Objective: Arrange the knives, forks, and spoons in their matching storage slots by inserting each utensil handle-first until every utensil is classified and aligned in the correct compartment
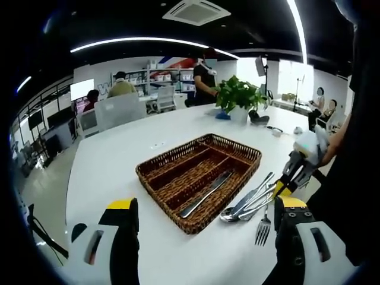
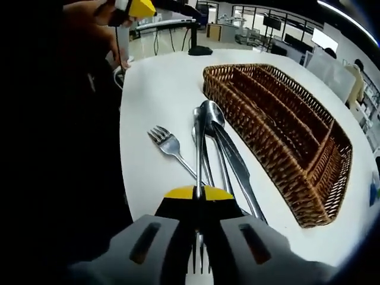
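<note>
left gripper: jaws wide apart, holding nothing | right gripper: jaws closed on a utensil handle | wicker tray mid-table, one knife in its nearest slot | loose cutlery beside tray, near table edge | no readable writing

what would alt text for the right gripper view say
The right gripper is shut on a utensil in a pile of cutlery beside a wicker tray on a white table; a fork lies to the left.
</note>
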### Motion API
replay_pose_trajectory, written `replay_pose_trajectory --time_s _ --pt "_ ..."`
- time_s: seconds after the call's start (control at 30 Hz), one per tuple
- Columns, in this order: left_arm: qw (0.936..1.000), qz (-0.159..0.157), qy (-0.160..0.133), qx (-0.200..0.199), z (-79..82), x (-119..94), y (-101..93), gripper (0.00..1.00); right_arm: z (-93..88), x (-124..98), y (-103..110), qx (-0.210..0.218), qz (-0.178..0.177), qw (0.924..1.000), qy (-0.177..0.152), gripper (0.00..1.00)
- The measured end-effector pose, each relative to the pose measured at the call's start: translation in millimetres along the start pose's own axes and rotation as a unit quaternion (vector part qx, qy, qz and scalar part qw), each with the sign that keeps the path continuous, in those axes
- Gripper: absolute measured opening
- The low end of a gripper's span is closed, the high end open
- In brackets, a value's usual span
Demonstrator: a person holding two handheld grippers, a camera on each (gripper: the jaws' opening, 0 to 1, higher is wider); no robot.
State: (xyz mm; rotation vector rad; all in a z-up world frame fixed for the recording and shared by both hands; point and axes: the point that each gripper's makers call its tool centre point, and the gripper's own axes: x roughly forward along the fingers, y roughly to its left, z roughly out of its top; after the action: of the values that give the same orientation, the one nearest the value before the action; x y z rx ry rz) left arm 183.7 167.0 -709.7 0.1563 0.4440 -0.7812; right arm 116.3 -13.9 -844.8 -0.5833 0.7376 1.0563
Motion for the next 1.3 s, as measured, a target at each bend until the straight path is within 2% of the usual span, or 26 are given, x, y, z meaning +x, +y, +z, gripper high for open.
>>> replay_pose_trajectory --time_s 0.33,0.6,0.83,0.93,1.0,1.1,1.2,1.3 --pt "1.0000 -0.002 -0.005 0.004 4.0 2 2.7 0.99 16.0 -18 -17 -0.056 -0.007 0.9984 -0.005 0.00" --pt "0.9999 -0.008 -0.007 0.005 7.6 3 2.0 0.99 40.2 -36 -29 -0.102 0.001 0.9948 -0.009 0.00" --pt "0.9999 -0.004 -0.012 0.004 10.1 1 1.0 0.99 71.2 -58 -43 -0.138 -0.020 0.9896 -0.037 0.00" --pt "0.9997 0.010 -0.020 0.011 9.6 -2 -0.1 0.99 83.6 -68 -47 -0.154 -0.032 0.9866 -0.045 0.00" --pt "0.9999 0.007 -0.015 -0.002 4.2 -3 -3.1 0.99 90.5 -75 -49 -0.162 -0.034 0.9851 -0.047 0.00" --pt "1.0000 0.004 -0.007 0.000 -0.2 -2 -7.5 0.99 103.6 -85 -52 -0.188 -0.036 0.9800 -0.053 0.00" --pt "1.0000 0.001 -0.008 -0.001 2.2 -1 -11.0 0.99 115.7 -95 -59 -0.211 -0.050 0.9746 -0.057 0.00" --pt "1.0000 -0.002 -0.009 0.001 5.5 -2 -12.3 0.99 123.8 -104 -67 -0.211 -0.059 0.9741 -0.057 0.00"
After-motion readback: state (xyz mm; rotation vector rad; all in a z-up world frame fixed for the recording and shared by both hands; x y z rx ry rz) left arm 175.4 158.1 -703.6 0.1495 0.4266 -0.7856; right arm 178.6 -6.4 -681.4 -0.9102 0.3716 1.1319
